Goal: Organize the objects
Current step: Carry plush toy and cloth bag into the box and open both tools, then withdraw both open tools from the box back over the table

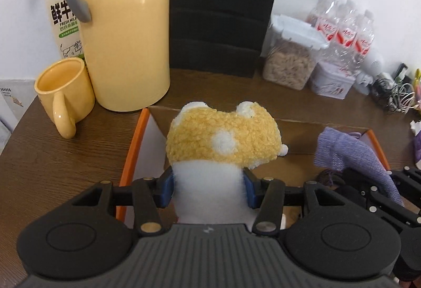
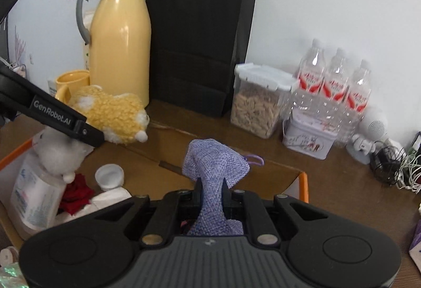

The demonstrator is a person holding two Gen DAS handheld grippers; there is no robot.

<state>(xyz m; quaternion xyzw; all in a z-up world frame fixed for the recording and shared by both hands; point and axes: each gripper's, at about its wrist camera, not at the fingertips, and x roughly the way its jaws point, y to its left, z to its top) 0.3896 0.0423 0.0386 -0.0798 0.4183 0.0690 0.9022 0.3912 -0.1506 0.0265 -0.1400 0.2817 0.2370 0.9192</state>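
Observation:
My left gripper (image 1: 209,189) is shut on a plush toy (image 1: 223,140) with a yellow spotted top and white body, held over the open orange-edged cardboard box (image 1: 131,156). The toy also shows in the right wrist view (image 2: 113,114), gripped by the left gripper's fingers (image 2: 86,132). My right gripper (image 2: 211,192) is shut on a purple woven pouch (image 2: 214,169) above the same box (image 2: 304,182); the pouch also shows in the left wrist view (image 1: 350,153). Inside the box lie a plastic bottle (image 2: 31,198), a white cap (image 2: 109,176) and a red fabric flower (image 2: 76,194).
On the brown wooden table stand a yellow thermos jug (image 1: 126,33), a yellow mug (image 1: 64,93), a milk carton (image 1: 63,17), a black paper bag (image 2: 197,38), a clear grain container (image 2: 257,106), packed water bottles (image 2: 334,88), a white tin (image 2: 307,138) and tangled cables (image 2: 394,167).

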